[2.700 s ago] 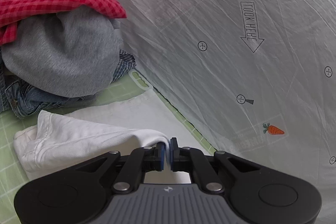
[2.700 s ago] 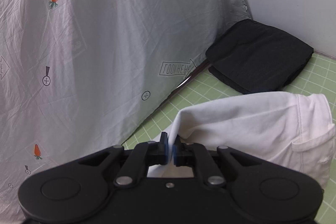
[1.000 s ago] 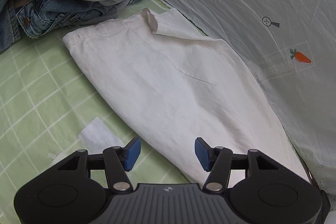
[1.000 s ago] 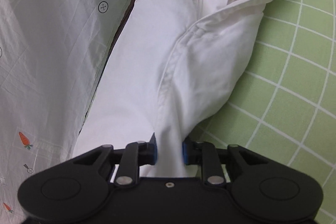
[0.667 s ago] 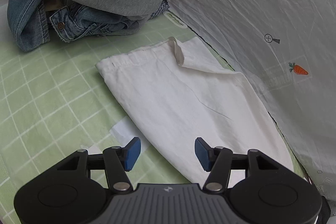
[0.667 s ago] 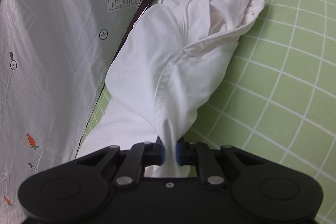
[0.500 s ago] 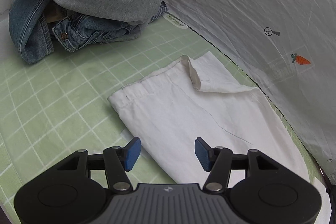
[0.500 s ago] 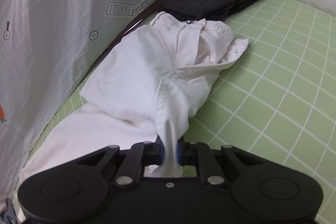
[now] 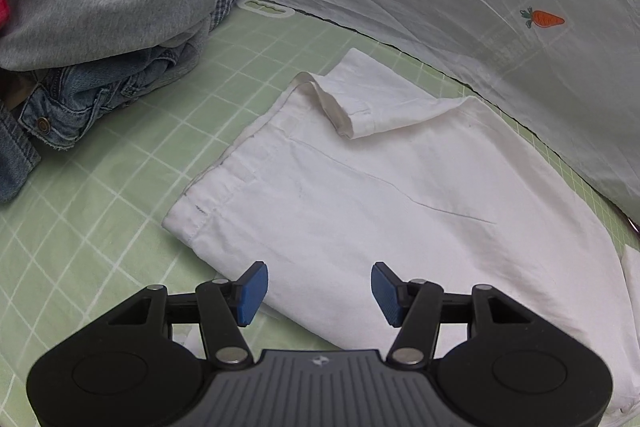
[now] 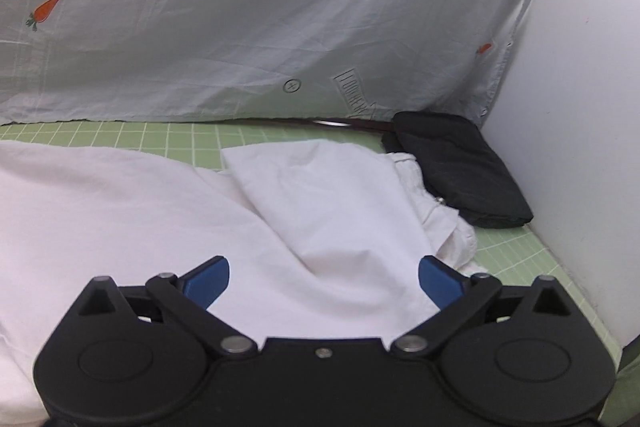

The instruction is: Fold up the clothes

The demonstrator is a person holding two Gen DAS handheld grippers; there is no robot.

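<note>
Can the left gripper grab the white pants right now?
Probably yes. The left gripper is open, the white pants lie flat just ahead of its fingers on the green mat, and nothing lies between.

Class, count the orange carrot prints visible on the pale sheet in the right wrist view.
2: one orange carrot print at the sheet's far left, a smaller one near its right edge. Others may lie outside the frame.

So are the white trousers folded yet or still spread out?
Mostly spread: the white trousers lie long on the green mat, with one corner flipped over.
</note>
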